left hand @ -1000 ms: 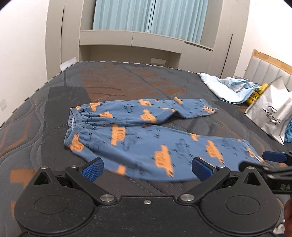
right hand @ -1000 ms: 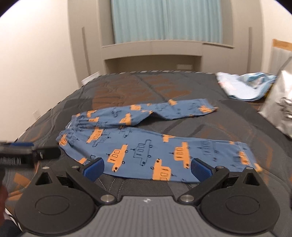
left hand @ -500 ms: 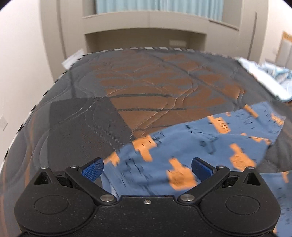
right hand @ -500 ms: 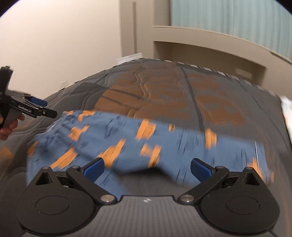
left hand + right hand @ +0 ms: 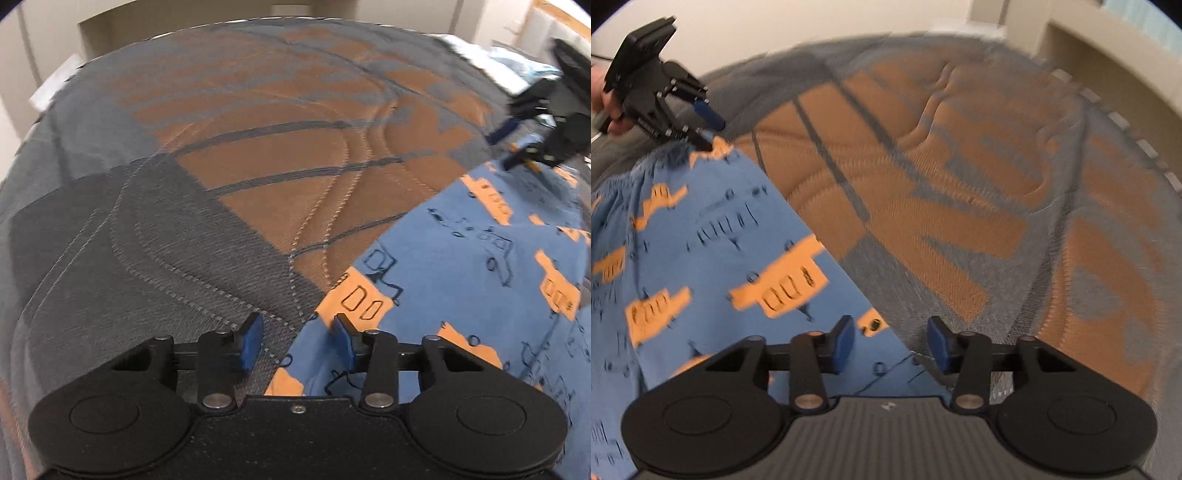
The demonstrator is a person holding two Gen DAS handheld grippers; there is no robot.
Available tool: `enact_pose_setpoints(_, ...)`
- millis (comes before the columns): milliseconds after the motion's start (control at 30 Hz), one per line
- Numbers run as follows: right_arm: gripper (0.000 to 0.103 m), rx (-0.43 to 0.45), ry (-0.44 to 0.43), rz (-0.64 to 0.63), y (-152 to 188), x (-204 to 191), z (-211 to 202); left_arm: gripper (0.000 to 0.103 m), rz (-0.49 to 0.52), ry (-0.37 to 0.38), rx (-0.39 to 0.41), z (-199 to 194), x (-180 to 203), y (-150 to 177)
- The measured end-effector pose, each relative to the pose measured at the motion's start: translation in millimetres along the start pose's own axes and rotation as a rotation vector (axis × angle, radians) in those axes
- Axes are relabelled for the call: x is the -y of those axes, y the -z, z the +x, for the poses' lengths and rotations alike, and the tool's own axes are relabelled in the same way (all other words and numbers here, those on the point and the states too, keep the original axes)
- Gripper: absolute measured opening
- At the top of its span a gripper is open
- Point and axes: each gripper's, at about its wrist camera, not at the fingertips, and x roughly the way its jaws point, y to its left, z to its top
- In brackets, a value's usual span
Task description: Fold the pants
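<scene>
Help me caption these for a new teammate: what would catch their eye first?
The blue pants with orange vehicle prints, spread over the right of the left wrist view and the left of the right wrist view. Beneath lies the grey-and-orange quilted mattress. Each hand-held gripper, left and right, sits part-open at the fabric's edge.

The pants (image 5: 480, 280) run off the right edge, so most of them are cut off. The bed cover (image 5: 960, 206) looks smeared and blurry. The pile (image 5: 495, 62) far away is too blurry to name.
</scene>
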Motion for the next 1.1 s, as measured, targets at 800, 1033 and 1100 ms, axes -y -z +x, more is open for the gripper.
enact_pose_setpoints(800,0.002,-0.026,-0.176,-0.056,-3.9,28.9,-6.2,0.000,0.092,0.037,0.040,-5.4,4.9,-12.2)
enact_pose_setpoints(1033,0.002,0.050,-0.064,0.015,-17.2,51.5,-11.0,0.000,0.100,-0.036,0.031,9.5,1.6,-27.3)
enact_pose_setpoints(1100,0.005,0.013,-0.038,0.034,-14.7,49.5,-2.2,0.007,0.117,-0.064,0.018,12.5,9.8,-26.1)
